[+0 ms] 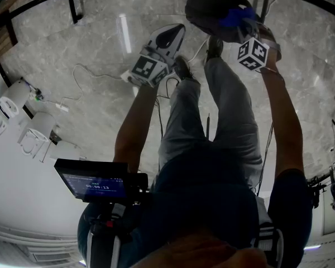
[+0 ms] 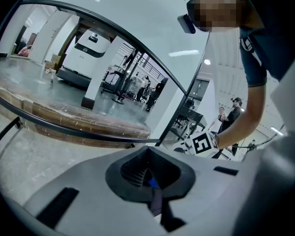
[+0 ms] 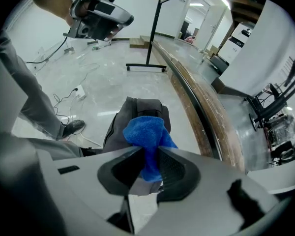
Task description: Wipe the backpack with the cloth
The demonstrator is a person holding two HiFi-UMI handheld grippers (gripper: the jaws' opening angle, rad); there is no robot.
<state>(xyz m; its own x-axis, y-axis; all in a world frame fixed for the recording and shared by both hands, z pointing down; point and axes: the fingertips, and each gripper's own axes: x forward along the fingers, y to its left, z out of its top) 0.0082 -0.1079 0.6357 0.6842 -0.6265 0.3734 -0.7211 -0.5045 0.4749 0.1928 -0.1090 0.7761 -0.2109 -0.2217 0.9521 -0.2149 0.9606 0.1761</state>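
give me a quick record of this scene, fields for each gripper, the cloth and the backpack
left gripper: jaws together, nothing between them, held away from the backpack
right gripper: closed on the cloth, pointing steeply down
cloth: blue, bunched, in front of the backpack; contact unclear
backpack: dark grey, on the floor by the person's feet

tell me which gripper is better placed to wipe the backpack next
Right: the right gripper holds the blue cloth over the backpack. The left gripper is shut, empty and off to the side.
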